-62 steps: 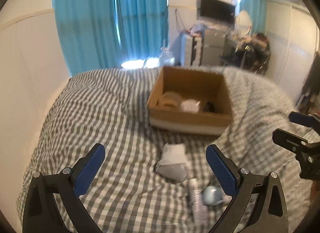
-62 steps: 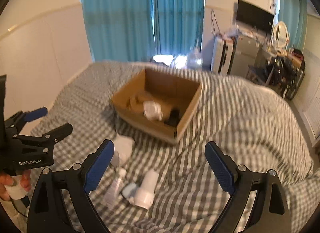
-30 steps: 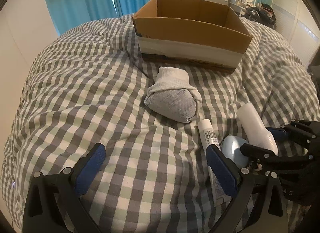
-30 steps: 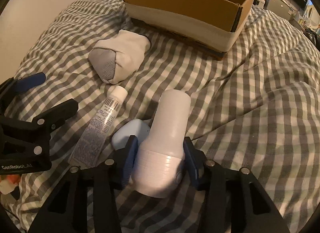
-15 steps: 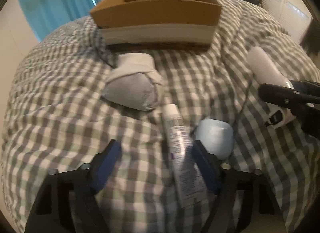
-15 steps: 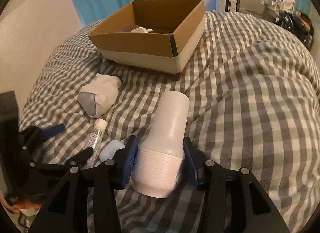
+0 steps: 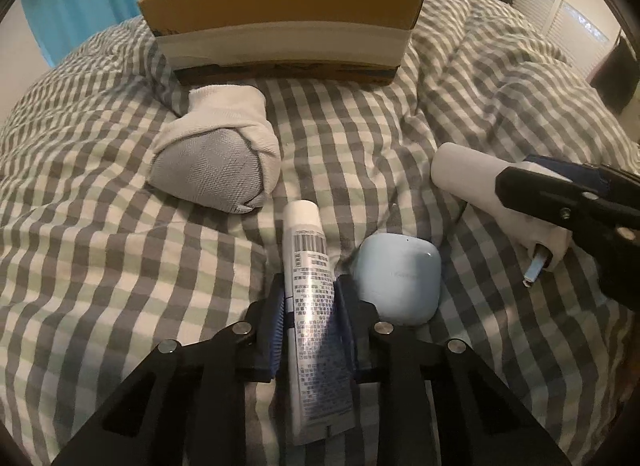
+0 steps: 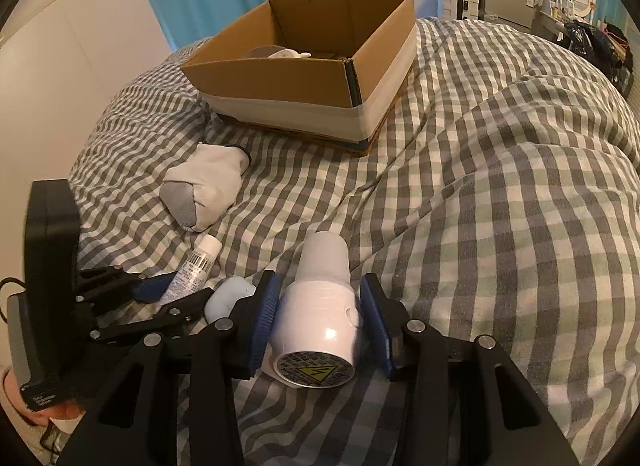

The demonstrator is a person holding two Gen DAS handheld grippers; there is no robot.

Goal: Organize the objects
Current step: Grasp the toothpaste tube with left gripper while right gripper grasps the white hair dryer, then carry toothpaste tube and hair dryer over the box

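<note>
A white tube with a barcode [image 7: 304,242] lies on the checked bedcover, and my left gripper [image 7: 312,298] is closing on it, blue pads pressing both its sides. In the right wrist view the left gripper [image 8: 176,292] sits low at the left around that tube [image 8: 198,262]. My right gripper [image 8: 318,306] is shut on a white plastic appliance [image 8: 322,258] with a warning label on its end, and its jaws are tightening slightly. From the left wrist view that appliance [image 7: 460,173] is off to the right, with the right gripper [image 7: 520,173] around it.
A light blue case [image 7: 396,278] lies right beside the tube. A rolled grey and white sock bundle [image 7: 216,161] sits between the tube and an open cardboard box [image 7: 280,1] holding some items. Blue curtains and a white wall stand behind; room furniture is at the far right.
My left gripper came down over the tube and its jaws went from wide open to pinching it. My right gripper, still holding the white appliance, lifted it off the bedcover and rolled a little.
</note>
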